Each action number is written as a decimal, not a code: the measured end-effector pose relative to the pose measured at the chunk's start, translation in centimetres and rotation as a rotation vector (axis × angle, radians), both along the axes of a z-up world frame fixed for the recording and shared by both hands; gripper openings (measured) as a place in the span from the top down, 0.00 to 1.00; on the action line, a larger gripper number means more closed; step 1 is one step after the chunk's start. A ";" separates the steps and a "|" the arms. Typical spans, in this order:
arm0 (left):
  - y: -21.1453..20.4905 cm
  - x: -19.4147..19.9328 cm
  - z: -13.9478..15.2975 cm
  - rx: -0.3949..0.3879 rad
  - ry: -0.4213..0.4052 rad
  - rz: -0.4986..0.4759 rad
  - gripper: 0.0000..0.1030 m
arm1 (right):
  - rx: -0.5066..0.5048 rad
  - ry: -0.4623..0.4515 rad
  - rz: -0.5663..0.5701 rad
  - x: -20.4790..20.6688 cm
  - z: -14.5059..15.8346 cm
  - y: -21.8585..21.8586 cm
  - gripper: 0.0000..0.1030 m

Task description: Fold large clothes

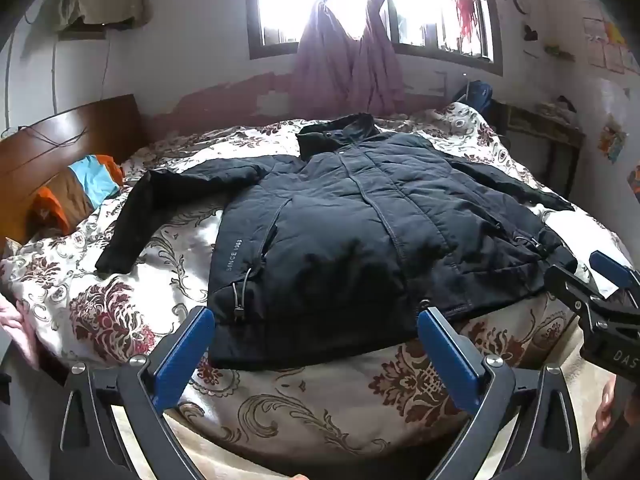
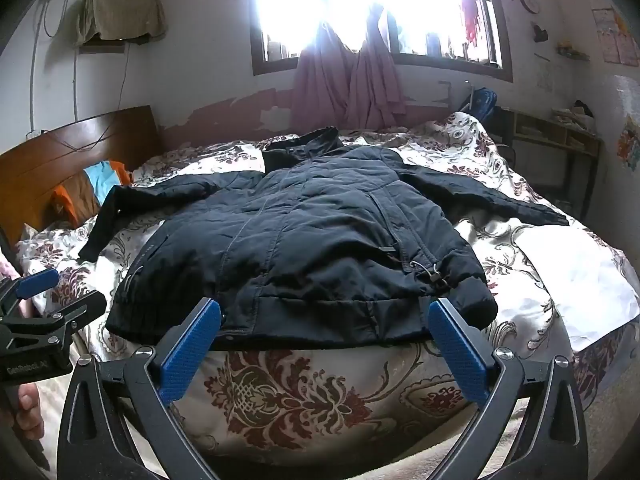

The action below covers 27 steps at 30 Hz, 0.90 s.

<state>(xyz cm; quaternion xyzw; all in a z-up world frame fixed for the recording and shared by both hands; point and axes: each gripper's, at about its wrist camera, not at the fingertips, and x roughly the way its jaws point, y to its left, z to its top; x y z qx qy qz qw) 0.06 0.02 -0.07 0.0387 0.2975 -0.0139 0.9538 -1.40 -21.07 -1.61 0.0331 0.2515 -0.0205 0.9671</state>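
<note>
Left wrist view: a dark padded jacket (image 1: 348, 236) lies flat, front side up and closed, on a bed covered by a floral quilt (image 1: 120, 312). Collar points toward the window (image 1: 372, 8); hem faces the camera. Both sleeves are spread outward, one toward the wooden headboard (image 1: 68, 144), the other toward the far side of the bed. The left gripper (image 1: 316, 344) hangs above the near edge of the bed just short of the hem, jaws spread wide, blue pads clear of the fabric, nothing between them. The right gripper (image 1: 600, 280) shows at the frame's right edge, near the hem corner.

Right wrist view: the right gripper (image 2: 324, 340) is likewise fully apart, empty, hovering in front of the jacket hem. Contact with the cloth is not evident. A white patch of bedding (image 2: 576, 276) lies beside the jacket's sleeve. Pink curtains (image 2: 348, 84) hang knotted at the window.
</note>
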 end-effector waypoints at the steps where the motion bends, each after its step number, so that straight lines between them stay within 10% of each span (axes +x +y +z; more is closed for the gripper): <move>1: 0.1 0.0 -0.1 -0.001 0.000 -0.001 0.01 | 0.001 0.001 0.001 0.0 0.0 0.0 0.01; 27: -0.6 -0.1 0.4 -0.007 -0.006 -0.005 0.01 | 0.007 0.001 0.002 -0.1 0.1 -0.2 0.01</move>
